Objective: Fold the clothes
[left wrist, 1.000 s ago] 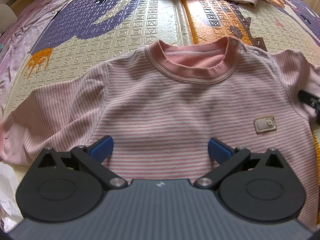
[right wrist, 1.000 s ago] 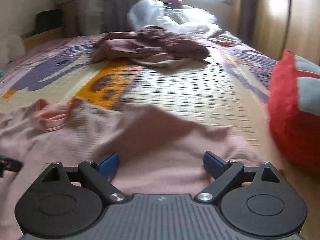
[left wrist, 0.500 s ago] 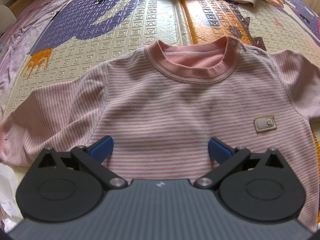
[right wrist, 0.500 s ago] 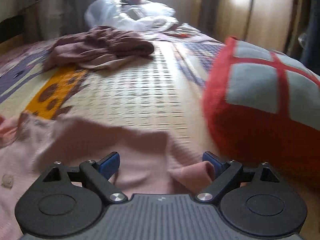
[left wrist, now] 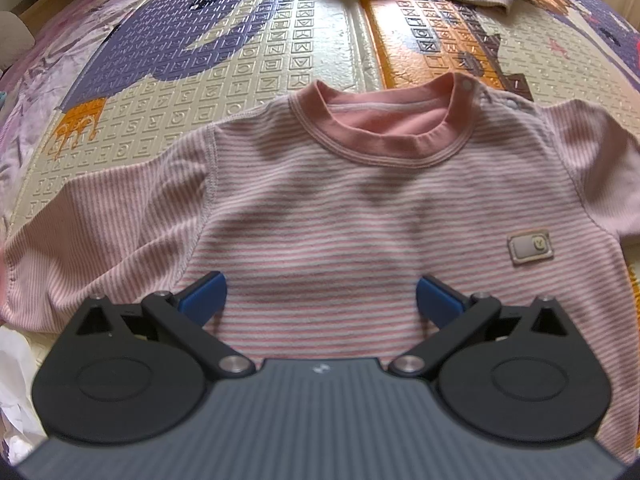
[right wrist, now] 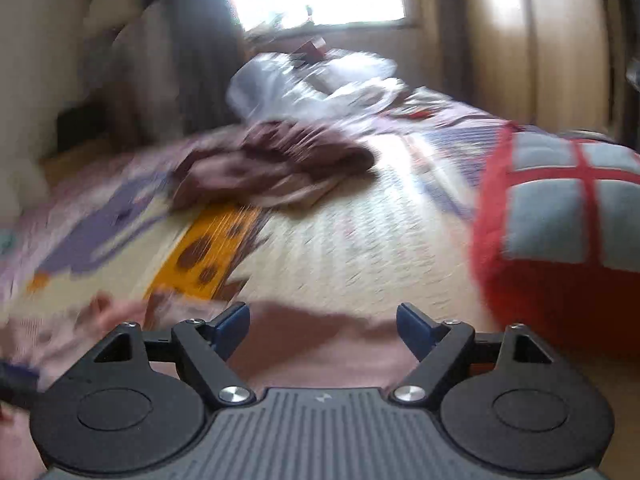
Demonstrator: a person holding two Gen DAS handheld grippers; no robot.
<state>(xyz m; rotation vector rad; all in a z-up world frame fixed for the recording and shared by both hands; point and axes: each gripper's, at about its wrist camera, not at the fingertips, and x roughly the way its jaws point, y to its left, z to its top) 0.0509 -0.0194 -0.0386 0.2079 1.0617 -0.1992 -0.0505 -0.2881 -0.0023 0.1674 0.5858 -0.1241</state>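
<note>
A: Under the left gripper (left wrist: pixel 321 296) – what's there?
B: Striped pink shirt (left wrist: pixel 360 216), flat on the play mat (left wrist: pixel 280 40), front up. Jaws spread wide, nothing pinched; pads sit over the chest, collar ahead.
A: Right gripper (right wrist: pixel 323 326)?
B: Jaws closing but apart, pink cloth just below, not clamped. Red cushion (right wrist: pixel 560 232) to its right, dark clothes pile (right wrist: pixel 276 168) ahead. View's blurry.
</note>
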